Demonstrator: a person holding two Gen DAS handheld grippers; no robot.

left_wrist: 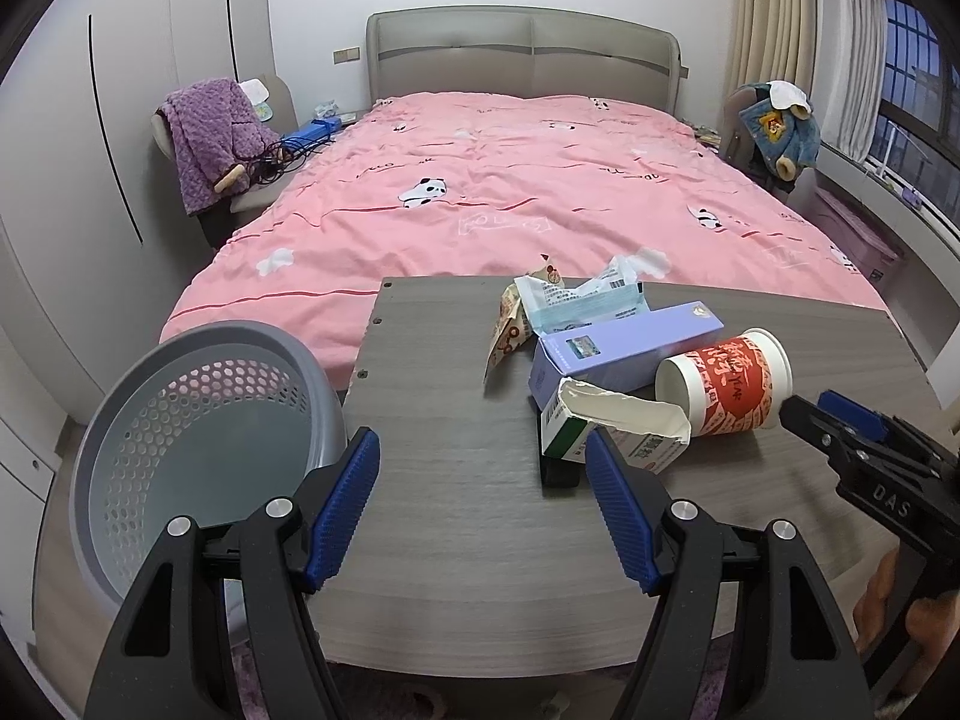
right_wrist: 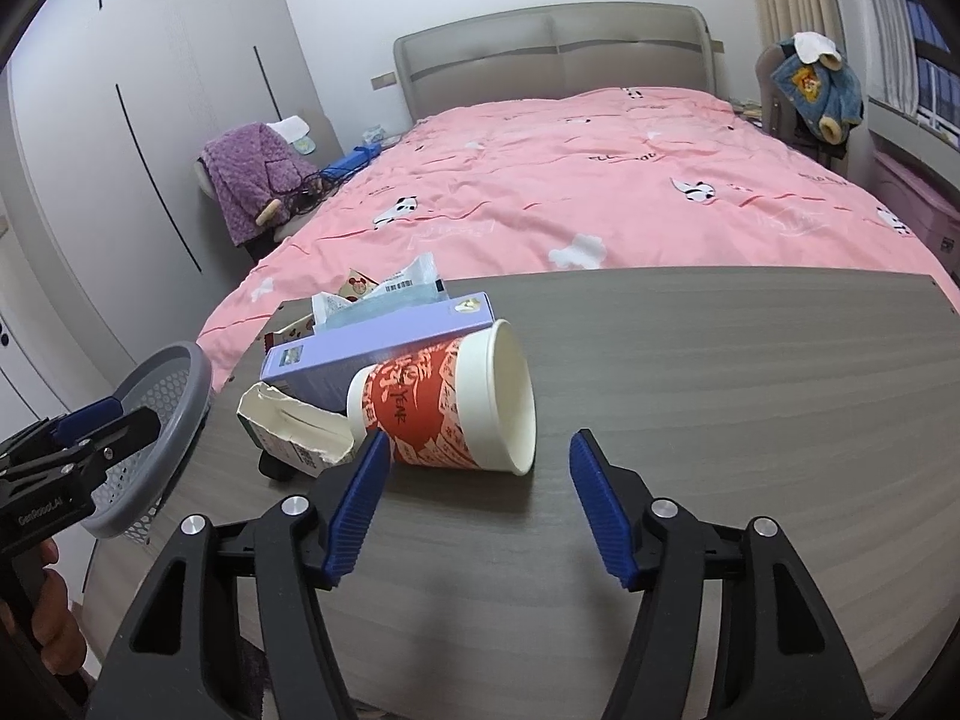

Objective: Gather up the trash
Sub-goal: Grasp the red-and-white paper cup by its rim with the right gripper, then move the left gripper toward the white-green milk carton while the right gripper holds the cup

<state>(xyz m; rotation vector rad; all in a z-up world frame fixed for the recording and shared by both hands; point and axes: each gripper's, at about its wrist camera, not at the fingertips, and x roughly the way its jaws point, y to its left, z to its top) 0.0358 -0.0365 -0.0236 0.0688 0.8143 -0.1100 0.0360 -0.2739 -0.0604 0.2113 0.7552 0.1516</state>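
A pile of trash lies on the grey wooden table (left_wrist: 456,516). It holds a red-and-white paper cup (left_wrist: 729,384) on its side, a long purple box (left_wrist: 624,348), a torn green-and-white carton (left_wrist: 612,429) and crumpled wrappers (left_wrist: 576,294). My left gripper (left_wrist: 480,444) is open just in front of the carton, with nothing between its pads. My right gripper (right_wrist: 478,441) is open at the cup's (right_wrist: 444,402) wide mouth; its left pad (right_wrist: 360,498) is beside the cup wall, apart from it. A perforated grey basket (left_wrist: 198,420) stands at the table's left edge.
A pink bed (left_wrist: 510,180) with panda prints lies beyond the table. A chair with a purple blanket (left_wrist: 210,138) stands left of it, and another chair with a blue jacket (left_wrist: 774,126) on the right. A white wardrobe (left_wrist: 90,150) lines the left wall. A small black object (left_wrist: 561,474) sits under the carton.
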